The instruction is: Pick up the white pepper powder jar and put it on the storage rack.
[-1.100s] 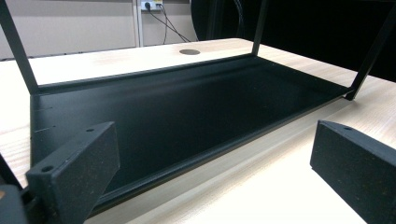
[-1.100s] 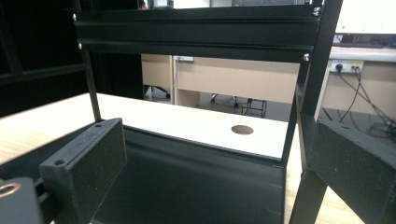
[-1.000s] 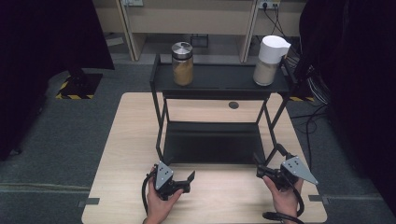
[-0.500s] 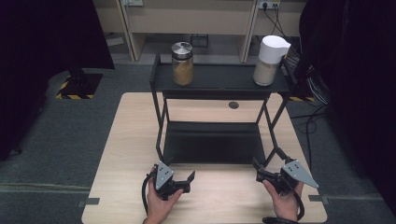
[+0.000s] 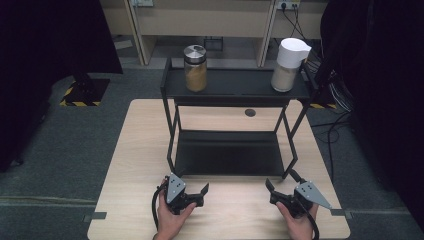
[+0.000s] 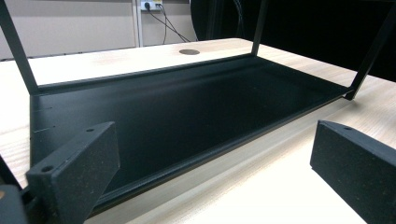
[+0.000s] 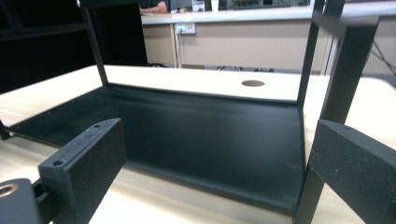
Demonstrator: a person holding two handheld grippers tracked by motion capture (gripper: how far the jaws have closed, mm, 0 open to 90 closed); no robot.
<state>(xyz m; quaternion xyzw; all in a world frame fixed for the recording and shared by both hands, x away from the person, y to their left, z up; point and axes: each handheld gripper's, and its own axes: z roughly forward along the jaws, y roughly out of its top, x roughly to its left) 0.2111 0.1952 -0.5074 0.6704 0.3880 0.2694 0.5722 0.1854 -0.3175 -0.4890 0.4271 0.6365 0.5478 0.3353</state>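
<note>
Left gripper (image 5: pixel 196 191): held low over the near table edge, left of centre; jaws spread wide, nothing between them; aimed at the rack's lower shelf.
Right gripper (image 5: pixel 281 190): held low over the near edge, right of centre; jaws released and wide apart, empty; its right jaw lines up with the rack's near right leg in the right gripper view.
Rack (image 5: pixel 235 87): black, two shelves, standing mid-table just beyond both grippers.
Lower shelf (image 5: pixel 227 152): bare, resting on the table.
Jar (image 5: pixel 195 68): upright on the top shelf, left part; metal lid, brown contents.
Jug (image 5: pixel 288 65): white, upright on the top shelf, right end, well apart from the jar.
Table (image 5: pixel 140 150): light wood, with a round hole (image 5: pixel 250 112) behind the rack.
</note>
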